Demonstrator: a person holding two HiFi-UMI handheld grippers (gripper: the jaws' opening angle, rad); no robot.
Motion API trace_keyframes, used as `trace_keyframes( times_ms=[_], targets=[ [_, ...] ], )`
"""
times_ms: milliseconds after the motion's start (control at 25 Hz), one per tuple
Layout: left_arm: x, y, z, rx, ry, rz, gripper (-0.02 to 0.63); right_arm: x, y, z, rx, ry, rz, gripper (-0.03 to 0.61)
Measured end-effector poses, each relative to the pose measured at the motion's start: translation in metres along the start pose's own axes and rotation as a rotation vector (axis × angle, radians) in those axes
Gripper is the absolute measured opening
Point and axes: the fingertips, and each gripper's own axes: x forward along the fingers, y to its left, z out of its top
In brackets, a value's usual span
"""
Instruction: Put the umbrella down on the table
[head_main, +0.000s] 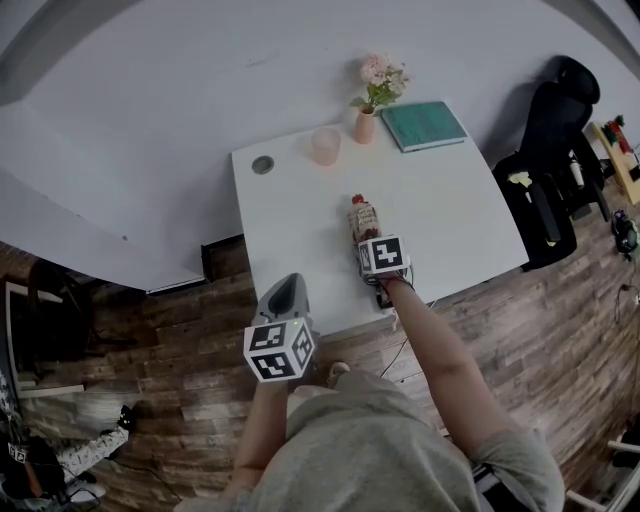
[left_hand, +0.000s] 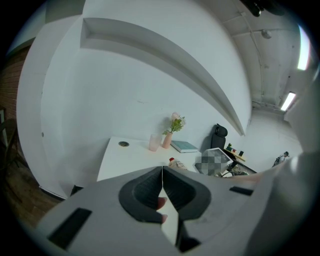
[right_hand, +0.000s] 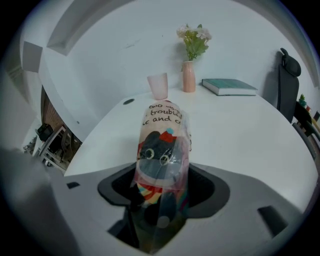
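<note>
A folded umbrella (head_main: 363, 217) in a clear sleeve printed with a cartoon figure sticks out over the white table (head_main: 450, 210) near its front edge. My right gripper (head_main: 369, 240) is shut on its lower end. In the right gripper view the umbrella (right_hand: 162, 145) rises from between the jaws of the right gripper (right_hand: 162, 186), pointing toward the far side of the table (right_hand: 240, 130). My left gripper (head_main: 285, 293) hangs off the table's front left corner. In the left gripper view the left gripper (left_hand: 162, 176) has its jaws closed together and holds nothing.
At the table's far edge stand a pink cup (head_main: 325, 146), a pink vase with flowers (head_main: 367, 120) and a teal book (head_main: 424, 125). A round cable hole (head_main: 262, 164) is at the far left corner. A black office chair (head_main: 550, 170) stands to the right.
</note>
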Motion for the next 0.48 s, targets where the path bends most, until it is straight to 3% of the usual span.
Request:
trace_keyframes(
  times_ms=[480],
  targets=[
    [-0.021,0.000,0.001,0.009,-0.013,-0.005,0.008,0.001,0.003,-0.002,-0.012,0.005,-0.002,0.285]
  ],
)
